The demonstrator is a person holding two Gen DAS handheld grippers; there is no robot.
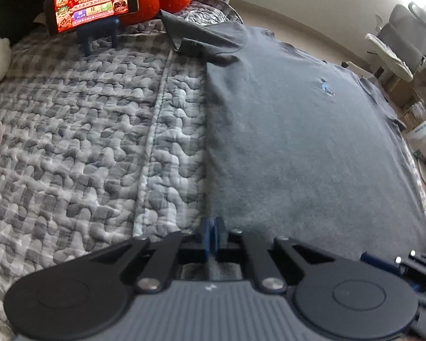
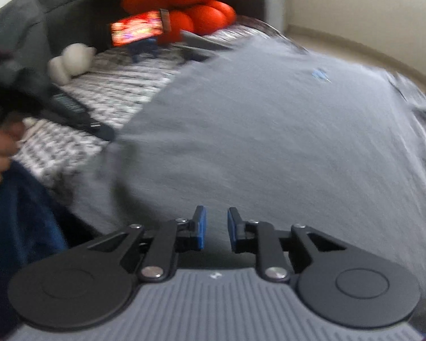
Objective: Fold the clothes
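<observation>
Slippage is your main risk: your left gripper (image 1: 212,234) has its blue pads pressed together on the near edge of the grey T-shirt (image 1: 298,142), right at its left side line, and a thin pinch like that could let go if you pull fast. Your right gripper (image 2: 216,231) hangs above the same shirt with its fingers narrowly apart and nothing between them, so any lift now would probably be one-sided and drag the cloth askew across the quilted bedspread (image 1: 85,113). The shirt lies spread flat on the bed, one sleeve (image 1: 201,37) flopped over near the top; folding without smoothing it may trap a crease. A phone on a stand (image 1: 95,5) sits close to that sleeve and could be knocked.

The right wrist view is smeared by motion, so the shirt's near hem is hard to read there. Its far right edge runs off the bed's side, and you cannot tell how much hangs over.
</observation>
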